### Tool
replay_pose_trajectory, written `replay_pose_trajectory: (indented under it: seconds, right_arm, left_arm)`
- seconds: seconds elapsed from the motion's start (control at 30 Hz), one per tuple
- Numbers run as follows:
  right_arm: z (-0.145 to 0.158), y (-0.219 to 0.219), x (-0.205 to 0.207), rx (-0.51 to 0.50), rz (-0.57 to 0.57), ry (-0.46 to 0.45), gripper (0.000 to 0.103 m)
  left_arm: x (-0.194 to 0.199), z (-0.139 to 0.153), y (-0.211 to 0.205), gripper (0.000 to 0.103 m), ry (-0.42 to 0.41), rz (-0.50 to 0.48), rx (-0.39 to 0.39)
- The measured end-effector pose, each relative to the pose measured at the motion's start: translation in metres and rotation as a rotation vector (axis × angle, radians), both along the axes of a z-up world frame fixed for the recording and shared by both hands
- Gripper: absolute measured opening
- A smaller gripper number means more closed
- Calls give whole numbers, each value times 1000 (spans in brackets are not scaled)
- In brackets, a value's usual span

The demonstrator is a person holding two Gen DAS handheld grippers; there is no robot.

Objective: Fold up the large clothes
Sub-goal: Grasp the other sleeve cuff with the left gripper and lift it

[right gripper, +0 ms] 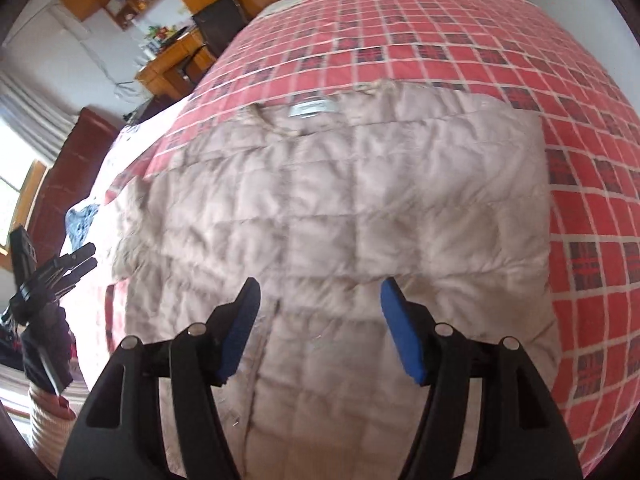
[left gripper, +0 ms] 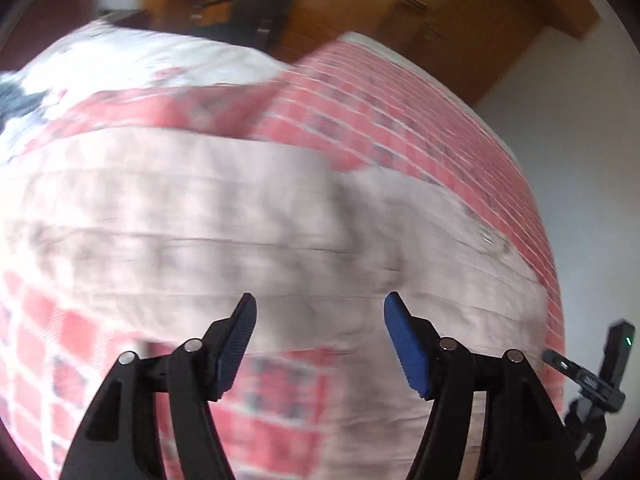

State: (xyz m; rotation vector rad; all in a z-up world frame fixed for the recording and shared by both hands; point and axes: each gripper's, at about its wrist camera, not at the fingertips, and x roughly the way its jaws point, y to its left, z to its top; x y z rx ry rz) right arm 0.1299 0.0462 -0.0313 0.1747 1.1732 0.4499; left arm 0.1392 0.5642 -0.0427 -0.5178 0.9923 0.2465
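1. two grippers hover over a bed, both with jaws spread wide and nothing between them: the left gripper [left gripper: 320, 308] and the right gripper [right gripper: 320, 294].
2. below them a beige quilted jacket [right gripper: 340, 208] lies flat on the red checked bedspread [right gripper: 440, 40], its collar and white label [right gripper: 314, 107] at the far end.
3. the left view is blurred; the jacket [left gripper: 200, 220] fills its middle.
4. farther left on the bed, a white and blue cloth [right gripper: 82, 216] lies apart from the jacket.
5. beyond the bed stand a wooden desk [right gripper: 172, 66] and a dark chair [right gripper: 220, 20].
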Motion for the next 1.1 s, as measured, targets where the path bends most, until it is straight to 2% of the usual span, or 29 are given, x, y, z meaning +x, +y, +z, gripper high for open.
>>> replay_pose_trajectory:
  seconds: [0.1, 0.23, 0.33, 0.47, 0.53, 0.6, 0.63, 0.77, 0.8, 0.97, 1.1]
  right_arm:
    - [-2, 12, -9, 26, 21, 14, 63]
    - [-12, 39, -15, 13, 64, 33, 63]
    - [-20, 52, -15, 7, 77, 57, 63]
    - [-26, 60, -9, -21, 70, 67, 63]
    - [-28, 61, -7, -26, 64, 74, 63]
    - [-29, 61, -7, -35, 63, 74, 63]
    - [-28, 61, -7, -45, 62, 72, 63]
    - [-29, 58, -8, -61, 54, 71, 63]
    - [-29, 56, -8, -64, 49, 73, 63]
    - [-27, 48, -11, -73, 34, 67, 63]
    - [-22, 37, -14, -83, 19, 58, 63]
  left_arm:
    - [-40, -2, 62, 67, 35, 186, 54]
    - [-86, -11, 132, 67, 35, 415, 19]
    - [-101, -21, 169, 65, -15, 504, -41]
    - [-92, -35, 204, 65, -88, 551, -137]
    - [-86, -42, 215, 62, -113, 574, -157]
    - [-86, -42, 223, 53, -135, 584, -157]
    - [-88, -42, 225, 42, -139, 589, -156]
    - [-91, -44, 233, 14, -153, 624, -163]
    - [-92, -42, 233, 12, -159, 627, -160]
    - [-94, -3, 209, 5, -252, 602, -61]
    - [-85, 47, 171, 5, -346, 501, 38]
